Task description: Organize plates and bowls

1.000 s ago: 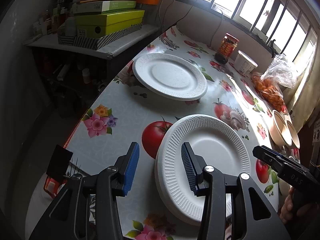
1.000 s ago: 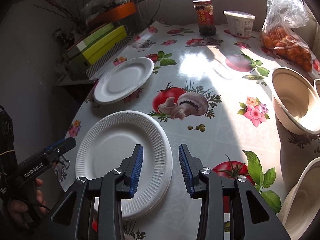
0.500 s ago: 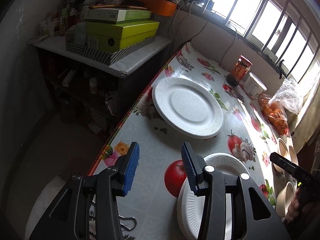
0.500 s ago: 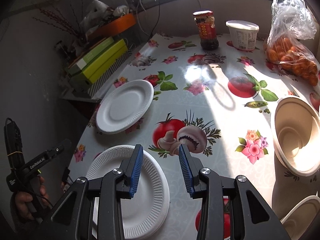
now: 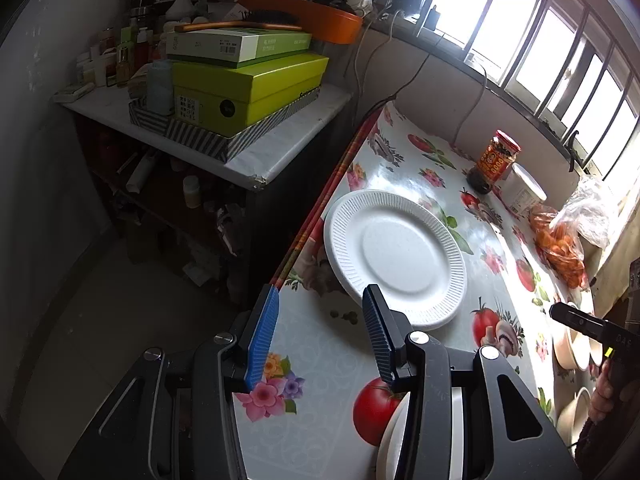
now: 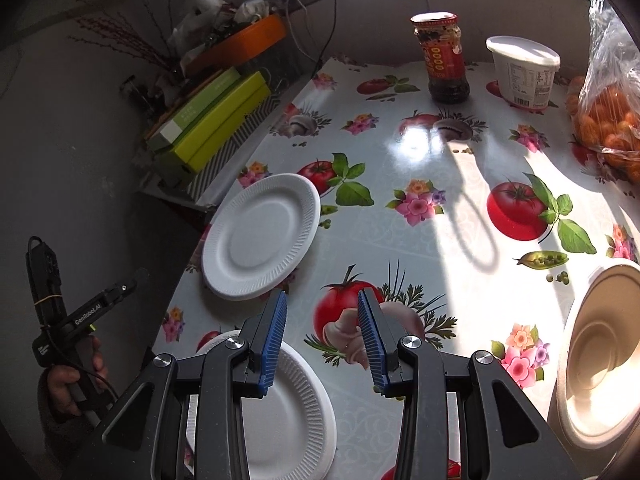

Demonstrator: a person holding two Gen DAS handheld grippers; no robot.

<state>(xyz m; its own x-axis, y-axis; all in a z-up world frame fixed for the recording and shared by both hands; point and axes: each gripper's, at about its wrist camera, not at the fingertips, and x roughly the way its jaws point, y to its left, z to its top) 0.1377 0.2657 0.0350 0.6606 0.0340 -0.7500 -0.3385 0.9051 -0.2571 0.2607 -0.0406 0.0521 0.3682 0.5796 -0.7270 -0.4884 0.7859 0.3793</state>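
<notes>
Both tongs, left [image 5: 320, 336] and right [image 6: 322, 336], sit apart, empty. The lone foam plate [image 5: 394, 256] near the surface edge looks light and bendy; I'd pinch its ribbed rim.

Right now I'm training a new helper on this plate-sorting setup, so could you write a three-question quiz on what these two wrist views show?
1. True or false: the far white ribbed paper plate lies flat on the floral oilcloth table, apart from the near white plate stack.
2. Which stands nearer the red-lidded sauce jar: A the white lidded tub, B the beige paper bowl?
3. What fills the clear plastic bag?

Key: 1 true. 2 A. 3 small orange fruit.
</notes>
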